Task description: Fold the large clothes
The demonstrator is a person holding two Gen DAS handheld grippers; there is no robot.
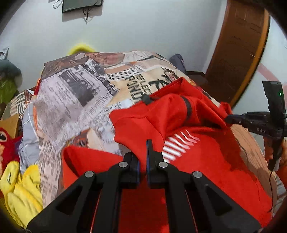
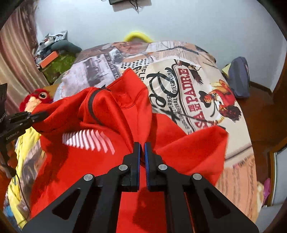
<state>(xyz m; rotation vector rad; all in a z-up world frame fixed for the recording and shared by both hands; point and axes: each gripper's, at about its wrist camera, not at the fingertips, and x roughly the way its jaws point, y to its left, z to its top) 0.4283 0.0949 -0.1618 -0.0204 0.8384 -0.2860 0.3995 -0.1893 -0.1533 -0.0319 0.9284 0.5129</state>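
Bottom centre of each view: left gripper [image 1: 143, 152] and right gripper [image 2: 141, 152], fingers pinched narrow on red cloth. Lifted between them over the bed, bunched: red hoodie [image 2: 111, 111], white chevron stripes [image 2: 89, 139] on its chest. Lower left of the left view: yellow plush toys [image 1: 21, 188], a red plush bird [image 2: 38, 97] above. Beneath: printed bedspread [image 2: 197, 86], readable "PADRE". Far right: blue bag [image 2: 240, 78], wooden door [image 1: 238, 44]. Behind: pale wall [image 1: 143, 26], dark screen [image 1: 81, 5] at top.

Home bedroom, printed bedspread [image 2: 206, 93], plush toys [image 1: 19, 186], wooden door [image 1: 236, 50]
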